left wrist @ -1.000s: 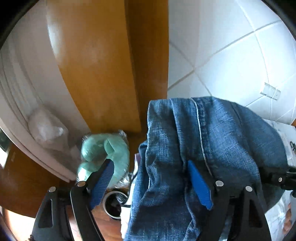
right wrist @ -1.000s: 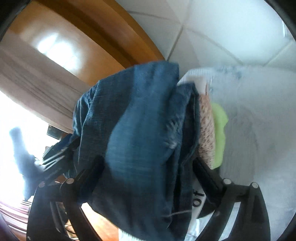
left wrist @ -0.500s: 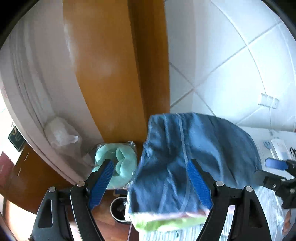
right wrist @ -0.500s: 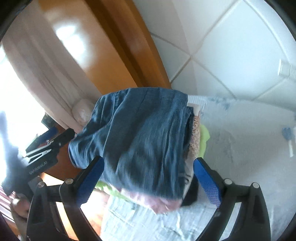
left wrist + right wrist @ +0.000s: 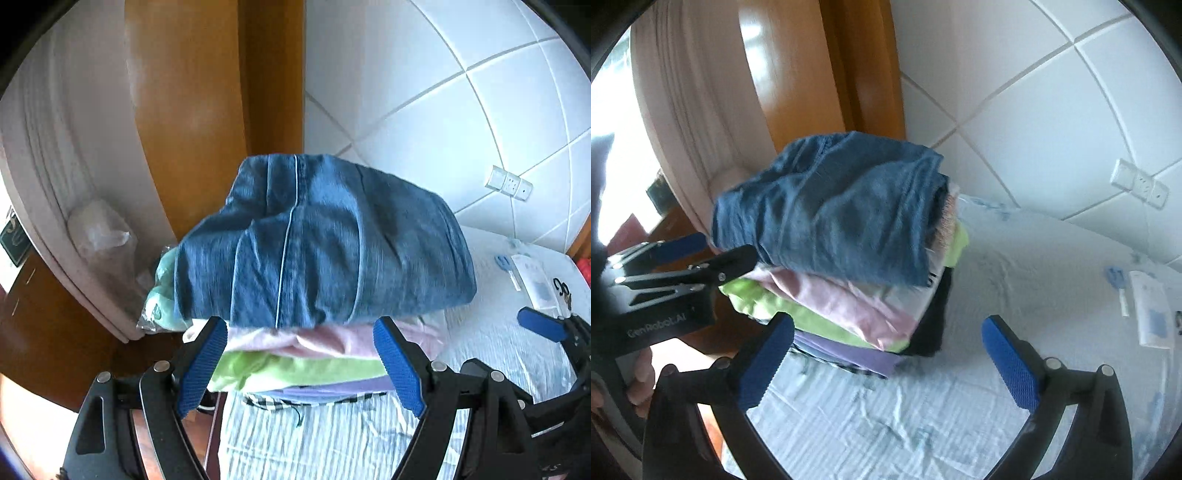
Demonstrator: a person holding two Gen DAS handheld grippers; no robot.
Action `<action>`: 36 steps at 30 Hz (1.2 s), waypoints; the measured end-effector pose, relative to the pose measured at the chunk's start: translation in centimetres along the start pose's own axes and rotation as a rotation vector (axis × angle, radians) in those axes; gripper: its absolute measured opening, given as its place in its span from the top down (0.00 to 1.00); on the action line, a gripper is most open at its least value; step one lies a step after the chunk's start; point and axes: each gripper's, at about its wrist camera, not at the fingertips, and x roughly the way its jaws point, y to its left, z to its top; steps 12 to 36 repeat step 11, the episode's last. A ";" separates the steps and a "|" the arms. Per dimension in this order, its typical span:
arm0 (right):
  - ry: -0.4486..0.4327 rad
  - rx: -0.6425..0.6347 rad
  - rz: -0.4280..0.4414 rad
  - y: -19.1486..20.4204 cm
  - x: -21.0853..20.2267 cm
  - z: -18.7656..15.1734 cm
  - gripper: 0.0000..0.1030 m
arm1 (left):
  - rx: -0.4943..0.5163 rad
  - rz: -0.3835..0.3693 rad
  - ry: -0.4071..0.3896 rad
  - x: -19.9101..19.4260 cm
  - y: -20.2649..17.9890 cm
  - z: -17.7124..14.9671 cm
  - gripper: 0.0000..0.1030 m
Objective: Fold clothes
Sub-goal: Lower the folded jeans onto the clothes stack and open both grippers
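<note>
- Both my grippers, left gripper [image 5: 299, 362] and right gripper [image 5: 894, 354], gape wide, gripping nothing.
- Folded jeans [image 5: 325, 243] crown the clothes stack [image 5: 849, 310], straight ahead of my fingers.
- Left's nearer; jeans run crosswise.

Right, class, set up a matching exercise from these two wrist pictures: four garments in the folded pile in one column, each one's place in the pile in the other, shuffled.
Garments:
1. folded blue denim jeans
2. pale pink folded garment
3. lime green folded garment
4. lilac folded garment

Places:
A. directly under the pink layer
B. top of the pile
C. below the lime green layer
D. just beneath the jeans

Pairs: 1-B, 2-D, 3-A, 4-C
</note>
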 end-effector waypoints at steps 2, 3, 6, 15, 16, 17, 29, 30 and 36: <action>0.000 0.003 -0.006 -0.1 -0.1 -0.1 0.00 | 0.002 0.000 0.007 0.2 -0.2 -0.4 0.20; 0.002 0.008 -0.008 -0.2 -0.1 -0.1 0.00 | 0.003 -0.001 0.010 0.3 -0.2 -0.5 0.20; 0.006 0.009 -0.013 -0.2 0.0 -0.1 0.00 | 0.005 0.004 0.014 0.2 -0.2 -0.7 0.20; 0.003 0.009 -0.012 0.2 -0.3 0.1 0.00 | -0.001 0.019 0.001 -0.4 -0.1 -0.8 0.20; 0.003 0.009 -0.012 0.2 -0.3 0.1 0.00 | -0.001 0.019 0.001 -0.4 -0.1 -0.8 0.20; 0.003 0.009 -0.012 0.2 -0.3 0.1 0.00 | -0.001 0.019 0.001 -0.4 -0.1 -0.8 0.20; 0.003 0.009 -0.012 0.2 -0.3 0.1 0.00 | -0.001 0.019 0.001 -0.4 -0.1 -0.8 0.20; 0.003 0.009 -0.012 0.2 -0.3 0.1 0.00 | -0.001 0.019 0.001 -0.4 -0.1 -0.8 0.20; 0.003 0.009 -0.012 0.2 -0.3 0.1 0.00 | -0.001 0.019 0.001 -0.4 -0.1 -0.8 0.20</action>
